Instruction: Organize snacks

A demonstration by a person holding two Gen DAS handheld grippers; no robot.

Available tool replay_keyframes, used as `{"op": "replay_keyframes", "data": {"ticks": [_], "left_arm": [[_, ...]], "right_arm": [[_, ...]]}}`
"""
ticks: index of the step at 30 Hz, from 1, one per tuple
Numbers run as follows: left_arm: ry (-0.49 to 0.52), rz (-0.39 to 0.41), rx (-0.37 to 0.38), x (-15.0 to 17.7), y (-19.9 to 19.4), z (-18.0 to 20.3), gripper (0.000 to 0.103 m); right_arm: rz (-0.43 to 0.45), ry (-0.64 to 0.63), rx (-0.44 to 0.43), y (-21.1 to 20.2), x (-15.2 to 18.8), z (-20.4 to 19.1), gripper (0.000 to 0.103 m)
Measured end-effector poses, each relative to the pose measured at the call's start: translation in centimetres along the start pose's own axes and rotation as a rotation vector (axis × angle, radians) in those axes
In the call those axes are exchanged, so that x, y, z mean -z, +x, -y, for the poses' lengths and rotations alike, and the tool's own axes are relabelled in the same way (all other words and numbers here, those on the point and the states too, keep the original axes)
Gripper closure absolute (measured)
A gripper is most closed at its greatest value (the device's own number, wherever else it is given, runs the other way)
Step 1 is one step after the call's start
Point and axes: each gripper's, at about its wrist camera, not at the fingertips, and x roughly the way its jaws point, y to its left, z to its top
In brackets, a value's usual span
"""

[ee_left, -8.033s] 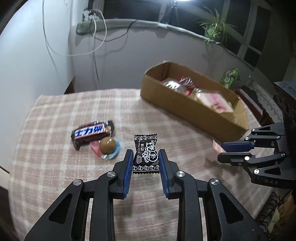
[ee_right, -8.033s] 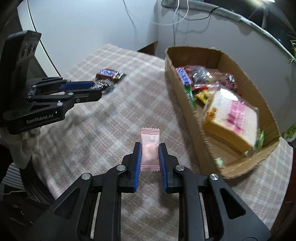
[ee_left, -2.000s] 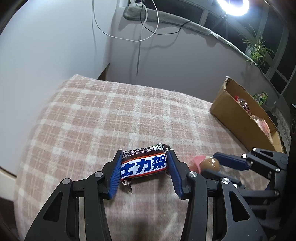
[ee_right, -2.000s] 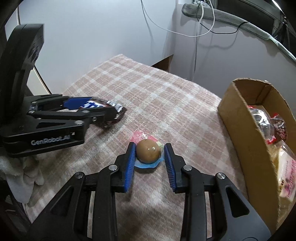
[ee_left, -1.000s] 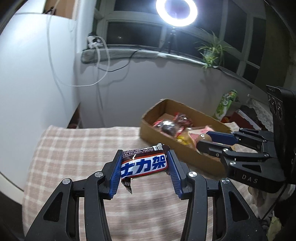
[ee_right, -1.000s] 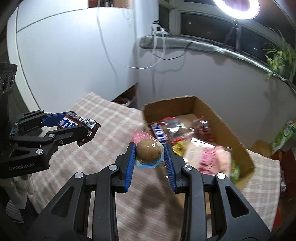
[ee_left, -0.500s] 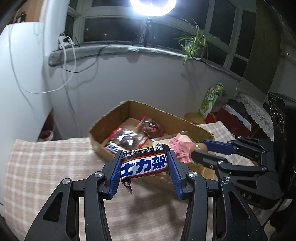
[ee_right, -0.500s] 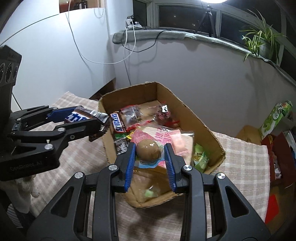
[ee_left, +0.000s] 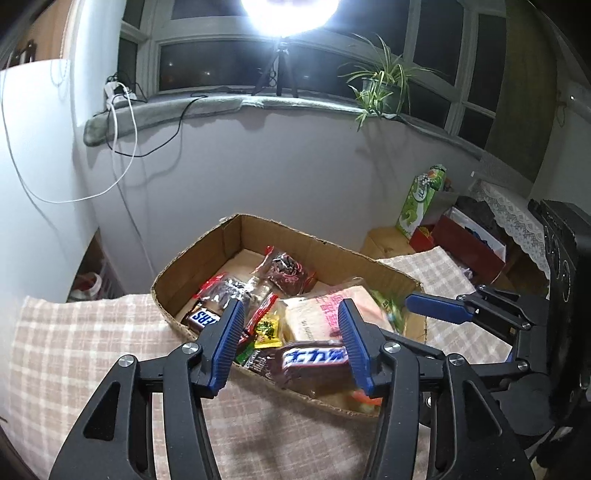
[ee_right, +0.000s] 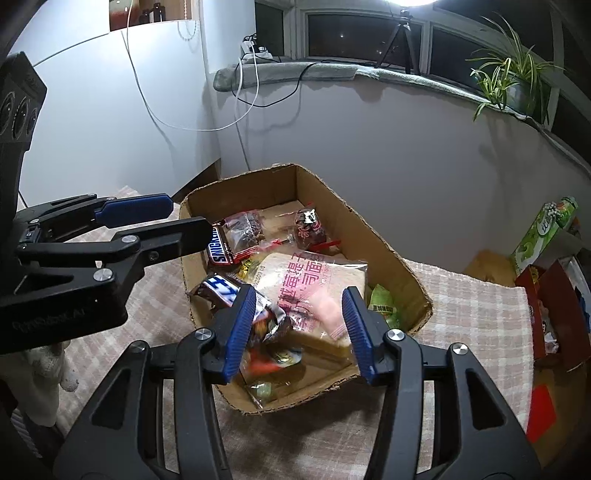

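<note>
This is a room in a home, seen at night. A table with a checked cloth (ee_left: 92, 354) stands by a curved windowsill with a potted plant (ee_left: 384, 88), charger cables (ee_right: 251, 74) and dark windows. A ring light (ee_left: 288, 14) on a tripod shines there, and cartons and boxes (ee_right: 546, 295) are piled at the side.

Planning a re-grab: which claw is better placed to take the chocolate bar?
Left. Both claws have just been opening; the chocolate bar sits between the left claw's jaws, outside the right claw's.
</note>
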Motion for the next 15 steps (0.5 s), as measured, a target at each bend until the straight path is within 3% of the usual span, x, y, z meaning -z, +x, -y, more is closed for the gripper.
{"op": "replay_keyframes", "data": {"ticks": [15], "left_arm": [[0.003,0.058,-0.012,0.4,-3.7,0.3,0.051]], "right_arm": [[0.035,0.018,0.01,-3.2,0.8,-0.9,0.052]]}}
